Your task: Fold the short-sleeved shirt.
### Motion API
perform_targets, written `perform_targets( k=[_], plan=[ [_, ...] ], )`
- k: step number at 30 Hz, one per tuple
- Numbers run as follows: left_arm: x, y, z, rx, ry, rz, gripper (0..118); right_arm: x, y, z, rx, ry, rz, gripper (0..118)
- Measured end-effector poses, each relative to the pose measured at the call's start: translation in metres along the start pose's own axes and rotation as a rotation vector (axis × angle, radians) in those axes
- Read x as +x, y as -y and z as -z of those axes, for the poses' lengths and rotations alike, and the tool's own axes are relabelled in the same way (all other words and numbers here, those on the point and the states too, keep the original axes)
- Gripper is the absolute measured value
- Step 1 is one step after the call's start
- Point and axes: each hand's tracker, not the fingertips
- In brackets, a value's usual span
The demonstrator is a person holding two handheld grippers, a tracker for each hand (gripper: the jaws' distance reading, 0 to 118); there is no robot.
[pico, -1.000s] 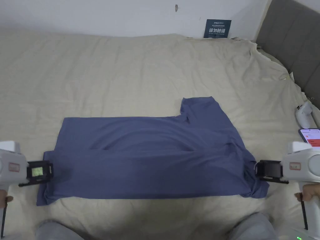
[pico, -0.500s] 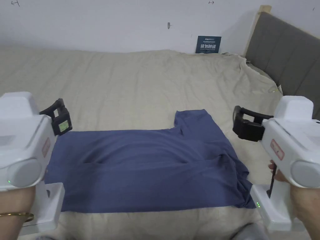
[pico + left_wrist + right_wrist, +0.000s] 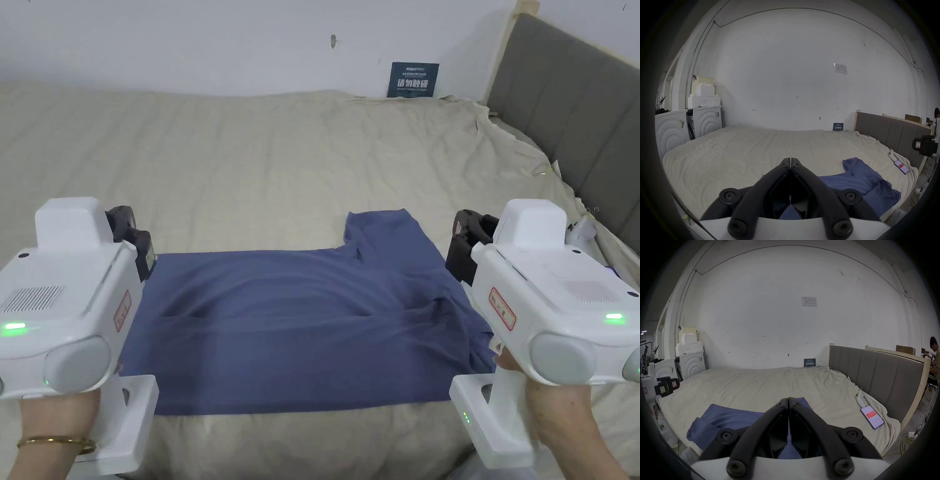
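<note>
A blue short-sleeved shirt (image 3: pixel 300 325) lies flat near the front edge of the bed, folded into a wide band, with one sleeve (image 3: pixel 387 234) sticking out toward the far side. My left gripper (image 3: pixel 134 240) hovers above the shirt's left end, and in the left gripper view (image 3: pixel 790 160) its jaws meet with nothing between them. My right gripper (image 3: pixel 465 240) is held up over the shirt's right end; it is shut and empty in the right gripper view (image 3: pixel 788 399). The shirt also shows in the gripper views (image 3: pixel 867 183) (image 3: pixel 730 417).
The beige bed sheet (image 3: pixel 250 162) stretches far beyond the shirt. A grey headboard (image 3: pixel 575 112) lines the right side. A phone (image 3: pixel 871 417) and a small white device (image 3: pixel 860 398) lie on the sheet at right. White cabinets (image 3: pixel 672 129) stand at left. A person (image 3: pixel 934 353) stands far right.
Both grippers rose from the shirt's left and right ends and now hang above the bed, nearer the head camera. The shirt lies as before; the head camera has shifted.
</note>
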Motion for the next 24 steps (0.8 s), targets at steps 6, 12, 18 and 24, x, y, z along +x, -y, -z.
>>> perform_targets(
  k=[6,12,18,24],
  plan=[
    [-0.001,0.002,0.006,-0.024,0.010,0.000,0,0.003,-0.011,0.018,-0.032,-0.018,-0.004,0],
    [-0.003,0.002,0.018,-0.043,0.014,0.004,0,0.019,-0.030,0.075,-0.149,-0.015,0.021,0],
    [-0.006,0.001,0.039,-0.063,0.006,-0.004,0,0.036,-0.043,0.166,-0.361,0.007,0.002,16],
    [-0.009,-0.001,0.069,-0.081,-0.014,-0.027,0,0.047,-0.028,0.254,-0.601,0.044,0.053,104]
  ],
)
